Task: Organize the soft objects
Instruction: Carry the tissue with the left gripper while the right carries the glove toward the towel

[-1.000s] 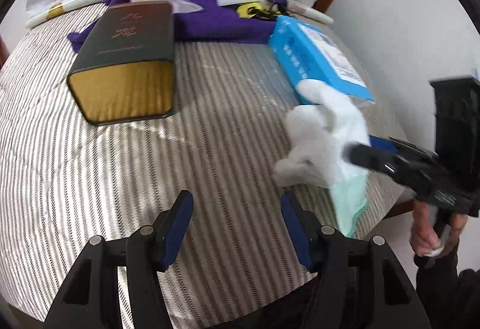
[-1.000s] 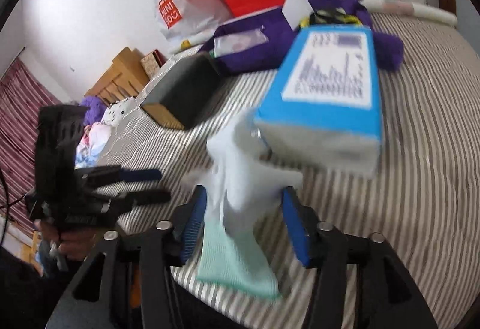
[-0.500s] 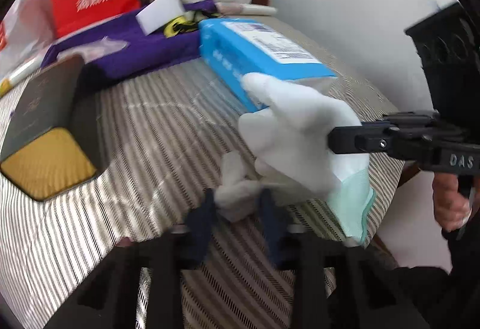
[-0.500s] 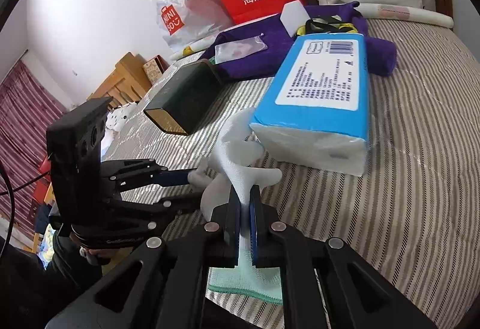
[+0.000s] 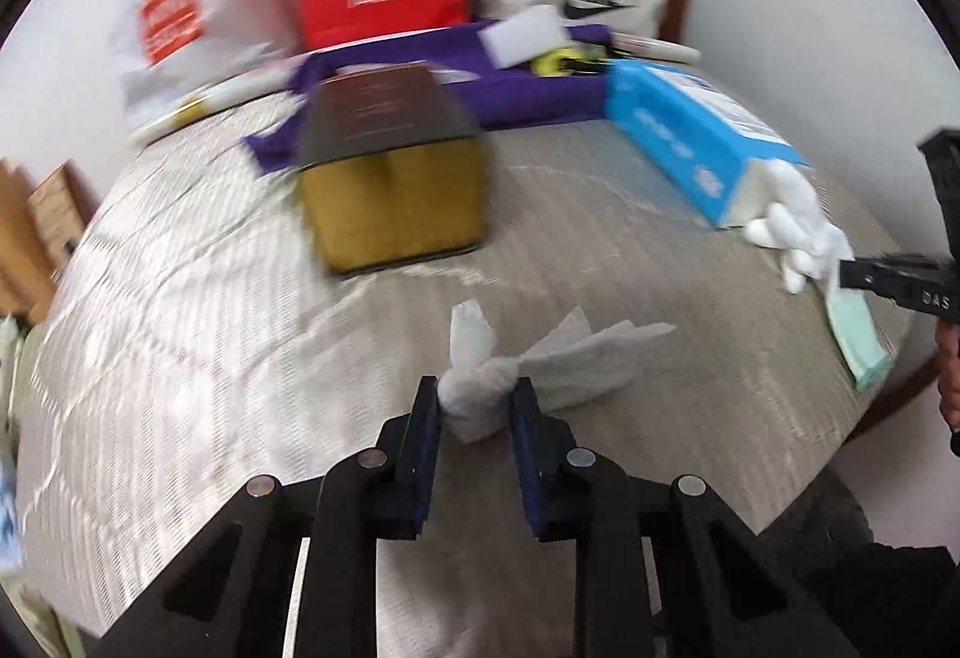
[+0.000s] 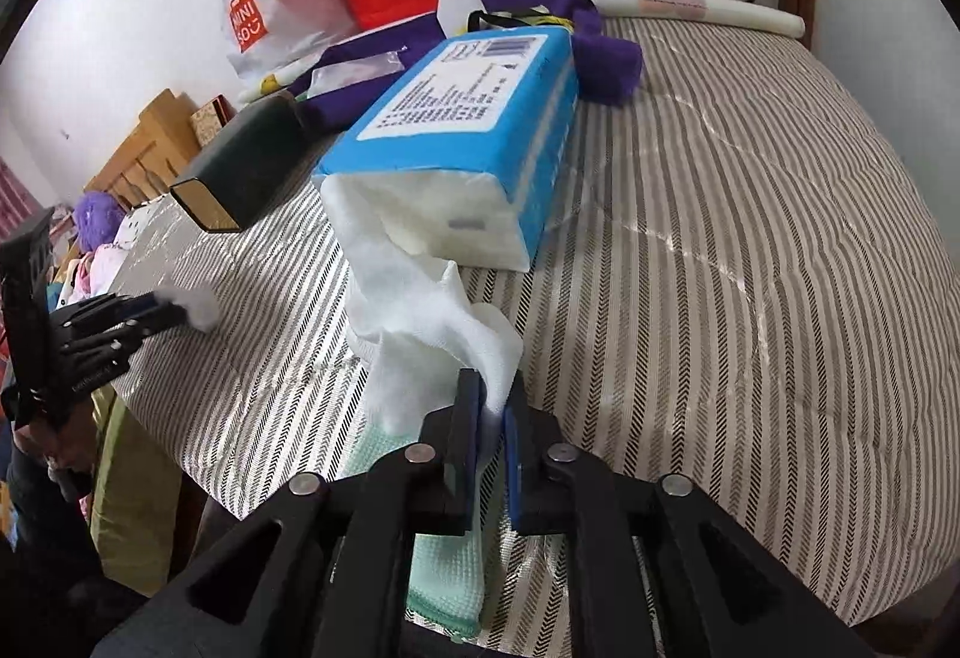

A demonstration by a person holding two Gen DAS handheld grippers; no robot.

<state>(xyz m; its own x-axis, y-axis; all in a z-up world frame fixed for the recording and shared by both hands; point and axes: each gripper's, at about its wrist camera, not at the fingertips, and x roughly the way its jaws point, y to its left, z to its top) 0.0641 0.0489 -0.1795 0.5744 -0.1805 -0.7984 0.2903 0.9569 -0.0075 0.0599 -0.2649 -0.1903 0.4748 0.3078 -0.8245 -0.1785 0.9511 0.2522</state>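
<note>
On striped bedding, left tool (image 5: 474, 406) pinches crumpled tissue (image 5: 480, 394).

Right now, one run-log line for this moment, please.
left tongs: shut on tissue | right tongs: shut on white cloth | tissue pack: open on striped bed

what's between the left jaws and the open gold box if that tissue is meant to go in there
Nothing visible. The left gripper is shut on the tissue, and only bare striped bedspread lies between it and the box, whose open end faces the gripper. The view is motion-blurred.
</note>
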